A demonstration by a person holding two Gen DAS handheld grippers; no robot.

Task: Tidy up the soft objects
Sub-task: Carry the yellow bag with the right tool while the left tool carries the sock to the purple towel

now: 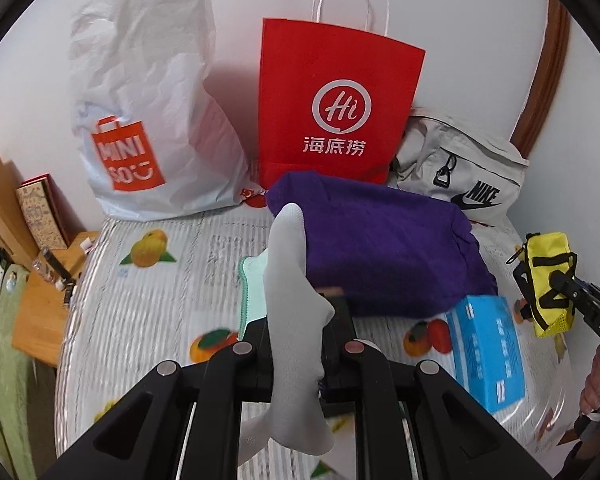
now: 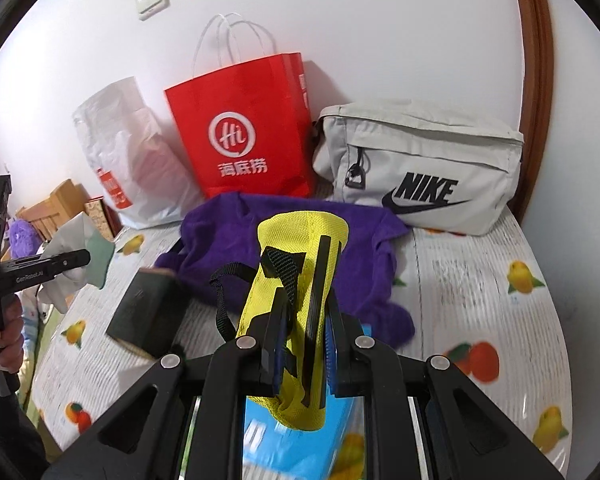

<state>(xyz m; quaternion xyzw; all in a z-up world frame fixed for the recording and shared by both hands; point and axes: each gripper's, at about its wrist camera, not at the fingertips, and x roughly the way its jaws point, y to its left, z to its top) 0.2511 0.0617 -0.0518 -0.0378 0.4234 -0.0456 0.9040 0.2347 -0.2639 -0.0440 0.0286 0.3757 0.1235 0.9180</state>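
A pale grey sock [image 1: 296, 320] is held clamped between the jaws of the left gripper [image 1: 300, 344]; its toe end rises above the fingers and its other end hangs below them, clear of the table [image 1: 140, 304]. In the right wrist view the same gripper [image 2: 76, 258] is seen at the left edge, carried by a hand [image 2: 2, 332], with the sock [image 2: 66, 240] and a piece of green cloth [image 2: 100, 254] at its tip.

A yellow pouch [image 2: 300, 320] with black straps is gripped by the right gripper [image 2: 304, 344], whose jaws are drawn in narrow against the fabric. The pouch is held upright above a blue box [image 2: 284, 452]. In the left wrist view the pouch [image 1: 548, 280] is seen at the right edge on the tip of that gripper [image 1: 560, 284], raised off the table.

The table is covered with a fruit-printed cloth. A purple towel [image 1: 380, 248] is found crumpled near its centre, with the blue box [image 1: 486, 352] just beside its near right corner and a mint-green cloth [image 1: 254, 288] against its left side. A dark rectangular block [image 2: 148, 312] is noted beside the towel in the right wrist view.

Against the wall, three bags are ranged: a white plastic bag [image 1: 148, 120] with an orange logo, a red paper bag [image 1: 336, 100] with white handles, and a grey Nike bag [image 1: 460, 172]. The red bag stands upright between the other two, directly behind the towel.
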